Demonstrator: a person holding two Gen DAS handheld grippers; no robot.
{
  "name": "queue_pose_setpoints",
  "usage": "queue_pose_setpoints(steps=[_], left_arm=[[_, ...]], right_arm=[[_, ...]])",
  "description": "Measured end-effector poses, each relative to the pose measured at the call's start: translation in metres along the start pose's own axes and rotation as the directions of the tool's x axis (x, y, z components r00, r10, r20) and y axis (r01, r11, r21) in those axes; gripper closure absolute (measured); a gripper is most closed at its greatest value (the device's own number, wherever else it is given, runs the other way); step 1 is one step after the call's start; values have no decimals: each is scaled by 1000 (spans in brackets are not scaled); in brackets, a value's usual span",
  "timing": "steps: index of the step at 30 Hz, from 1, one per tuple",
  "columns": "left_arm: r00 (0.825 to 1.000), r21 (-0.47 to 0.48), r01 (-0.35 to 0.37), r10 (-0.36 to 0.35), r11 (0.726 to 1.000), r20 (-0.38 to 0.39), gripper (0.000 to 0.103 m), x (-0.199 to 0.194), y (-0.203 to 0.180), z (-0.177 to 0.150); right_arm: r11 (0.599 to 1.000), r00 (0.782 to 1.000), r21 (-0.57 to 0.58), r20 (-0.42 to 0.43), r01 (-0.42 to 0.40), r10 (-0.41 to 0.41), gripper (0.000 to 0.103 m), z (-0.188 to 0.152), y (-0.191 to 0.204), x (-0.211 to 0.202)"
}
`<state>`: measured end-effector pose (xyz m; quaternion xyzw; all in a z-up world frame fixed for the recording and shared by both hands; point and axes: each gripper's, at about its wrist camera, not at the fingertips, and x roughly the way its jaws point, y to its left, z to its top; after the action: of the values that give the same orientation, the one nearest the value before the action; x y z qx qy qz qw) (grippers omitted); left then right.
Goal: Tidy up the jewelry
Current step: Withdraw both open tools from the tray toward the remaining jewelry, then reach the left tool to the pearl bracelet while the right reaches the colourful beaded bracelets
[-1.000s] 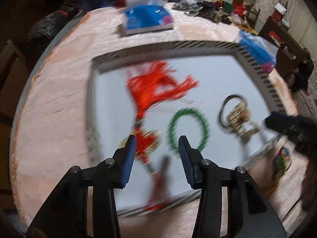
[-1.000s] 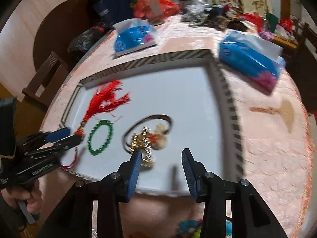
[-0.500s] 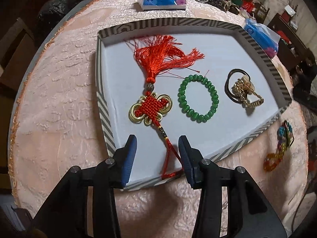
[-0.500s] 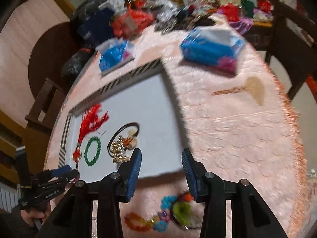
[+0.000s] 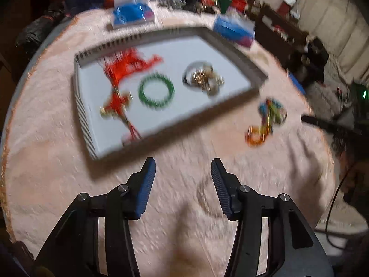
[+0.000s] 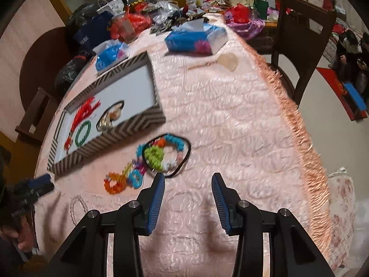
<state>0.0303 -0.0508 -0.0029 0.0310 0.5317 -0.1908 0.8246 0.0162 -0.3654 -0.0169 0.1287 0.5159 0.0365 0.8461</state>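
Note:
A striped-rim tray (image 5: 237,55) (image 6: 138,121) holds a red tassel knot (image 5: 117,85) (image 6: 80,115), a green bead bracelet (image 5: 156,91) (image 6: 83,132) and a gold piece with a dark band (image 5: 204,79) (image 6: 110,117). A colourful bead-and-band cluster (image 5: 267,120) (image 6: 161,154) with an orange ring (image 6: 114,183) lies on the pink cloth outside the tray. My left gripper (image 5: 183,180) is open and empty over the cloth, in front of the tray; it also shows in the right wrist view (image 6: 40,183). My right gripper (image 6: 188,189) is open and empty just short of the cluster.
Blue tissue packs (image 6: 193,38) (image 6: 110,54) (image 5: 233,28) (image 5: 132,13) lie behind the tray. Clutter fills the table's far edge (image 6: 161,16). A wooden chair (image 6: 302,30) stands at the right. The cloth's fringe (image 6: 297,124) marks the table's right edge.
Both grippers have pulled back from the tray. The left one now hangs over bare cloth. The right one has swung toward the colourful cluster. Both stay open.

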Motion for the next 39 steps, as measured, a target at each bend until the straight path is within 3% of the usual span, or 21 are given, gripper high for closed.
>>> queue_pose_setpoints(steps=[5,9,15,18,24,28,30,34,37,39], left_arm=[[997,5,-2,2,1000,-71,53,13,-11,-18],[998,24,-7,9,1000,-70,53,5,-16,-27],[998,26,-16,18,1000,-65,53,4,-17,-31],[998,15,-23,23,1000,-62,53,6,-14,-29],[994,-29,46,-49,999,-95,53,23,-7,-24],[995,-9,55,-55,998,-87,53,26,-12,-25],[994,2,59,-58,998,-87,54,27,-16,-24],[992,28,79,-76,996,-101,84,30,-27,-26],[988,35,113,-109,993,-112,94,31,-30,-28],[986,32,131,-127,991,-107,96,29,-32,-28]], right_arm=[[991,996,-100,10,-85,87,63,10,26,12],[979,991,-155,-24,-131,129,75,12,42,26],[975,998,-216,-33,-59,53,76,-1,44,34],[970,996,-238,-85,-40,21,75,-3,44,47],[960,998,-278,-62,-27,10,76,-2,45,53],[937,997,-346,-45,41,-61,89,-4,53,54],[940,996,-336,-47,53,-73,91,-2,51,55],[957,997,-284,-32,61,-73,91,-5,48,43],[975,1000,-221,-13,14,-17,91,-9,47,28],[984,1000,-177,-1,-21,21,91,-11,45,17]])
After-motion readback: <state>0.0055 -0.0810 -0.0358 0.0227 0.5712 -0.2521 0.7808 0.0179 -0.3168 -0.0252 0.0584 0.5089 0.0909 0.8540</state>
